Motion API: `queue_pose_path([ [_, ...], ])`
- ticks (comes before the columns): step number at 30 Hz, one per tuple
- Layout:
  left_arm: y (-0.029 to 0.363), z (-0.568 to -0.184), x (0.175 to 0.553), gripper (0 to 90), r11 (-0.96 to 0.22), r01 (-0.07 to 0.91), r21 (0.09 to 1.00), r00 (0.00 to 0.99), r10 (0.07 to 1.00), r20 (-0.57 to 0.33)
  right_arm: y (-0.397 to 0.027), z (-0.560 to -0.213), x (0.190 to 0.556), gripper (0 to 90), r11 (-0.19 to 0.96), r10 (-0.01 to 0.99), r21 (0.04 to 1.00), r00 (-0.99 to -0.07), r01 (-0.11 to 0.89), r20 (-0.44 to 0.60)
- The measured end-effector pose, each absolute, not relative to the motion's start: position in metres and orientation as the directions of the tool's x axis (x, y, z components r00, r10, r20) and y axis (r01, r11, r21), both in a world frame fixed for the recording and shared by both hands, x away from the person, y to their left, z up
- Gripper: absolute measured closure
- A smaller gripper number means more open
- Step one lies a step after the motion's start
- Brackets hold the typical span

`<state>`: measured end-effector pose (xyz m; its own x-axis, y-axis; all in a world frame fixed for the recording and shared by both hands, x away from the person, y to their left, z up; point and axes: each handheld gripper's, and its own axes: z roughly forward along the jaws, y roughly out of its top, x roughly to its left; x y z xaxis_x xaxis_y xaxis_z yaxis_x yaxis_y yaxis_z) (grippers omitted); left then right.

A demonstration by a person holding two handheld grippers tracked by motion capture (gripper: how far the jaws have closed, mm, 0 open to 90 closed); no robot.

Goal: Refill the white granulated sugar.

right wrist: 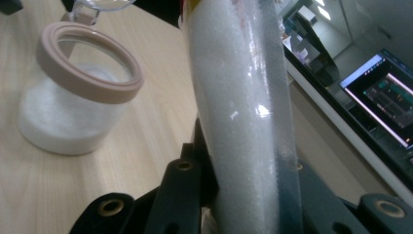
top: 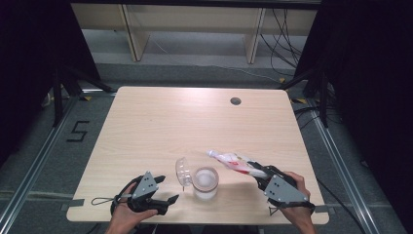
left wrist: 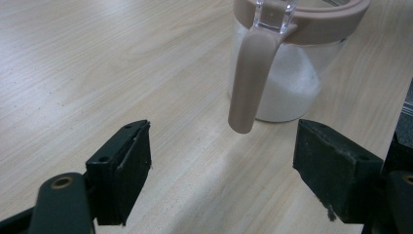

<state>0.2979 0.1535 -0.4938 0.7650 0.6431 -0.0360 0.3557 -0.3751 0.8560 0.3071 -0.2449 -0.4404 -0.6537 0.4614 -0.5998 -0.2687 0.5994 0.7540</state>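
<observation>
Right gripper (top: 256, 174), near table edge: jaws clamped on a clear plastic bag of white granules (top: 234, 161). The bag has red print. It sticks out past the jaw tips, slanting up and away to the left in the high view, its far end above the table (top: 160, 122) just beyond the jar. In the right gripper view the bag (right wrist: 238, 107) rises straight up between the black jaws, pressed from both sides.

Glass jar (top: 205, 183) stands upright on the table between the two grippers, just left of the right gripper's tips. It has a tan ring at the rim and is partly filled with white granules. Its clear hinged lid (top: 182, 171) is swung open, standing on the jar's left side.

Left gripper (top: 171, 198): jaws spread wide, nothing between them, pads clear of everything. It sits low over the table, tips pointing at the jar. In the left gripper view the jar (left wrist: 287, 73) stands just ahead of the jaws, slightly toward the right-hand jaw; its tan latch strap (left wrist: 249, 83) hangs down the near side.
</observation>
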Motion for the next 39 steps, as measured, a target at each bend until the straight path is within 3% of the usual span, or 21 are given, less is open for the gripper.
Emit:
queue_pose_path([
  [10, 0.154, -0.493, 0.298, 21.1, -0.376, 0.356, 0.855, 0.766, 0.642, -0.037, -0.257, -0.458, 0.334, 80.0, 0.423, 0.601, 0.896, -0.698, -0.136, -0.39],
  [24, 0.155, -0.492, 0.298, 21.2, -0.37, 0.352, 0.86, 0.764, 0.644, -0.036, -0.265, -0.479, 0.363, 80.3, 0.29, 0.675, 0.957, -0.707, -0.006, -0.21],
  [33, 0.155, -0.492, 0.297, 21.2, -0.371, 0.35, 0.86, 0.765, 0.643, -0.034, -0.267, -0.484, 0.367, 80.2, 0.298, 0.677, 0.955, -0.703, -0.011, -0.22],
  [39, 0.155, -0.492, 0.298, 21.2, -0.373, 0.347, 0.861, 0.765, 0.643, -0.029, -0.271, -0.482, 0.359, 80.1, 0.316, 0.696, 0.948, -0.691, 0.05, -0.195],
])
